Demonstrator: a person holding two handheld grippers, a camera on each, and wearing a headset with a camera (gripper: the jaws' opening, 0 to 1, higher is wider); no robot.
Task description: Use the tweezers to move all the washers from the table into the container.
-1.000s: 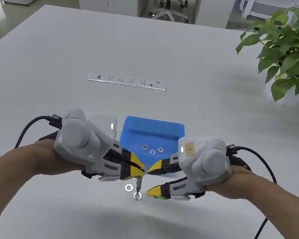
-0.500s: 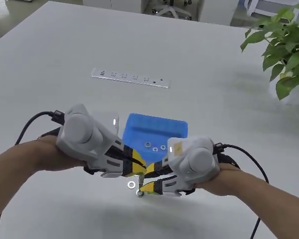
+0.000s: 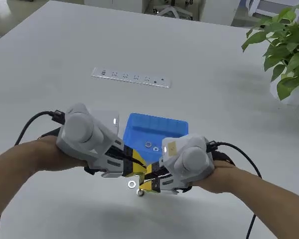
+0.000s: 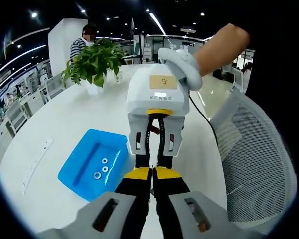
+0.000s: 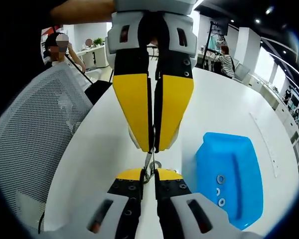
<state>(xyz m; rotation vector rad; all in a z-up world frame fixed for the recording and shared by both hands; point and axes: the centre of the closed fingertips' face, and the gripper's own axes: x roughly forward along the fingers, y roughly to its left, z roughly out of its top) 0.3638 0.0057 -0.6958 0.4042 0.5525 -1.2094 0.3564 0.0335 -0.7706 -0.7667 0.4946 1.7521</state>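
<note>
My left gripper (image 3: 138, 169) is shut on thin metal tweezers (image 3: 139, 183) that point down at the table. The tweezers' tip is at a washer (image 3: 140, 193), and a second washer (image 3: 132, 184) lies just to its left. My right gripper (image 3: 146, 182) faces the left one, its yellow jaws pressed onto the tweezers' legs. In the right gripper view the tweezers (image 5: 149, 164) run between the right gripper (image 5: 148, 174) and the left gripper (image 5: 153, 147). The blue container (image 3: 162, 128) sits just behind both grippers with three washers (image 3: 148, 145) inside.
A white power strip (image 3: 130, 77) lies further back on the table. A potted plant (image 3: 284, 45) stands at the right edge. A mesh office chair (image 5: 45, 129) is beside the table, and people are in the room behind.
My right gripper has moved left up against the left gripper, and its jaws, open one second ago, have come together around the tweezers. The left gripper has stayed put.
</note>
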